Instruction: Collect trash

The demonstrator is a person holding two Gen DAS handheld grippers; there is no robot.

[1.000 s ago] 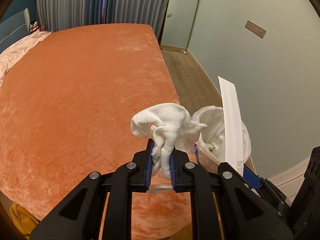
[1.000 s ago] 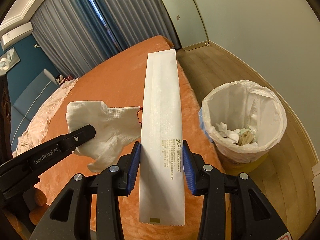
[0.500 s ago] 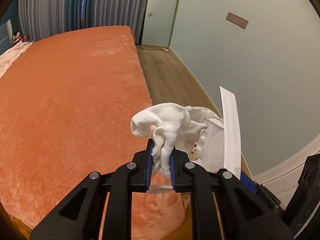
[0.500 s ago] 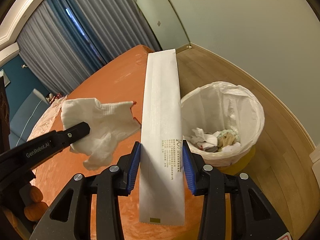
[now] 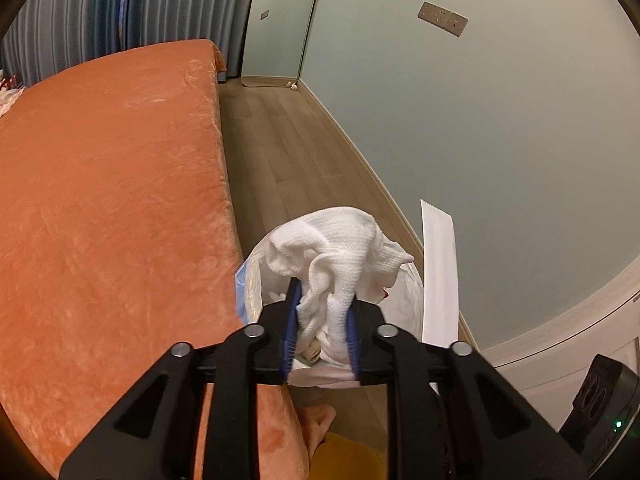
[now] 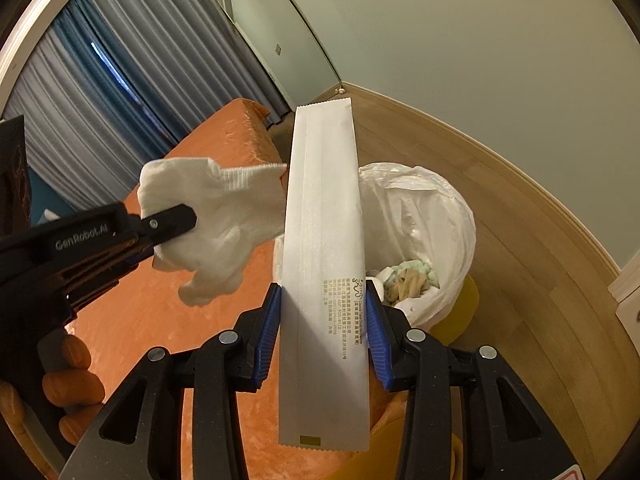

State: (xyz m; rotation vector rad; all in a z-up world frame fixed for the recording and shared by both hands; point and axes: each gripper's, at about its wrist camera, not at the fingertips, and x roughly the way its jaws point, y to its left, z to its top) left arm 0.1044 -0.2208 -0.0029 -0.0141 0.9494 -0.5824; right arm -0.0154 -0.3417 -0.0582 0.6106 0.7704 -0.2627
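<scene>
My left gripper (image 5: 322, 300) is shut on a crumpled white cloth (image 5: 340, 252) and holds it over the near rim of a trash bin lined with a white bag (image 5: 404, 304). The cloth also shows in the right wrist view (image 6: 224, 220), left of the bin (image 6: 436, 224). My right gripper (image 6: 324, 312) is shut on a long flat white paper wrapper (image 6: 324, 240), held upright just in front of the bin. The wrapper stands at the right in the left wrist view (image 5: 439, 272). Crumpled trash (image 6: 408, 278) lies inside the bin.
The bed with its orange cover (image 5: 108, 200) lies to the left, its edge touching the bin. Wooden floor (image 5: 280, 140) runs between the bed and the pale wall (image 5: 480, 120). A mirror (image 6: 276, 36) leans at the far corner. Grey curtains (image 6: 100, 80) hang behind the bed.
Both grippers have moved right, off the bed toward the bin. The cloth now hangs over the bin's rim, and the wrapper is closer to the bin. Both grips are unchanged.
</scene>
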